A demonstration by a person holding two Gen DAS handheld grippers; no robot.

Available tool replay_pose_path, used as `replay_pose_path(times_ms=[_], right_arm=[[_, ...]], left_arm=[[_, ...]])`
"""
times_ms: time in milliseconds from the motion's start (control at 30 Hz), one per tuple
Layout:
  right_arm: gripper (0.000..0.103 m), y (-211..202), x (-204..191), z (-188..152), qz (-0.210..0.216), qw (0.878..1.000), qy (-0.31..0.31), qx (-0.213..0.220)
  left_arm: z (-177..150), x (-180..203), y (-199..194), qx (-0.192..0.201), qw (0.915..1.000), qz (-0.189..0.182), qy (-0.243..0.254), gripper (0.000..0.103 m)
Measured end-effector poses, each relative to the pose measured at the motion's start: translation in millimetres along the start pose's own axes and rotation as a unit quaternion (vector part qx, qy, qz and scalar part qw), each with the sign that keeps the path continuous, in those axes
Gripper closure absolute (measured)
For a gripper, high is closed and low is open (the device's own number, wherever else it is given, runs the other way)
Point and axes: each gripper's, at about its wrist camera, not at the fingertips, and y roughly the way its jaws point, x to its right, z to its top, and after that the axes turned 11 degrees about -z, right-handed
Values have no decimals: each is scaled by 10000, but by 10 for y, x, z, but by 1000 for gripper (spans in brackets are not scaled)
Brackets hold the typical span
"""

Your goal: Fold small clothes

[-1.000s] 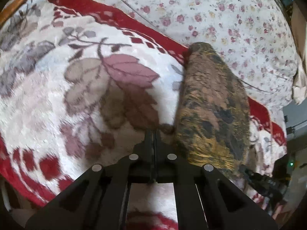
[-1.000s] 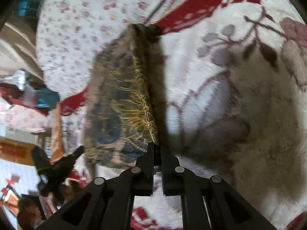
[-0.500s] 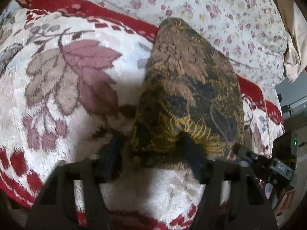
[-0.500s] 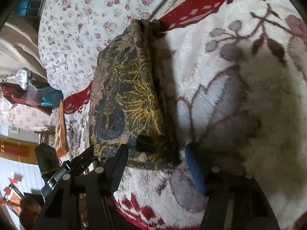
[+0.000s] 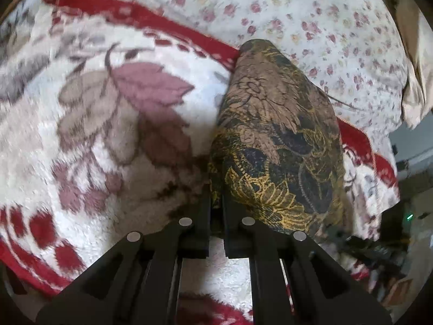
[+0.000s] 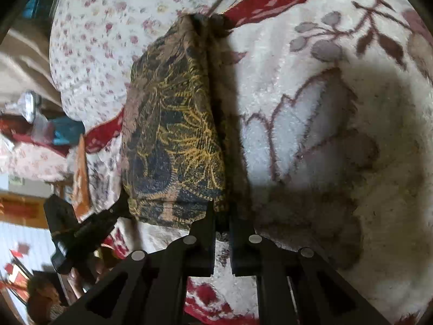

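Left wrist: left tongs (image 5: 216, 197) have just clamped the cloth's (image 5: 276, 146) near corner; right tongs (image 6: 222, 214) likewise.

Lay open and flat to the left of the folded dark patterned cloth (image 5: 276, 146): a broad stretch of plush leaf-print blanket (image 5: 94, 124) with nothing standing on it. Offered equal bare room on the other side of the cloth in the right wrist view, over the same blanket (image 6: 338, 135). Beyond the far end of the cloth, ran on clear across a flowered sheet (image 5: 311, 13), crossed only by a thin dark cord (image 5: 343, 104). Crowded toward the bed's edge, past the cloth: the other gripper's black body (image 6: 70, 233), an orange board (image 6: 81, 176) and bundled fabric and bags (image 6: 40, 127).
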Motion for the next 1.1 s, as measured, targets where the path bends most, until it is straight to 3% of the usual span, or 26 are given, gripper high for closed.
replay_pose_path(times_ms=[133,200,267,300,333,367,533,667,733,800,900,1100], right_arm=[[95,83,-46,-9,-278,9994,-201,82],[90,46,-113,-39,-408,9985,-334,175],[81,-10,-152,-90,-502,9977,-366,282],[71,-34,-165,-153,-452,9979,-345,312],[58,-64,-159,-206,-407,9981,-294,349],[55,-127,-90,-302,-368,9981,-219,445],[53,-278,-171,-591,-908,9930,-396,648],[51,-518,-207,-818,-1439,9824,-364,1132],[31,-680,-261,-956,-1678,9762,-343,1333],[24,-833,-311,-1067,-1746,9720,-373,1530],[24,-1092,-439,-1240,-1818,9654,-521,1795],[23,-1480,-774,-1562,-2003,9564,-897,1927]], left_arm=[[-81,170,119,20,9971,572,499,96],[-128,183,120,133,9952,744,620,89],[-206,185,71,289,9929,931,676,79],[-266,186,29,362,9920,1008,665,73],[-309,181,0,383,9918,1028,654,72],[-371,183,-26,399,9918,1039,629,72],[-728,422,-197,559,9795,1473,1258,72],[-952,498,-407,735,9732,1632,1441,69],[-1074,565,-564,923,9688,1733,1510,64],[-1185,641,-744,1072,9675,1719,1511,47],[-1328,773,-1035,1380,9626,1745,1546,33],[-1408,1003,-1540,1559,9600,1631,1658,33]])
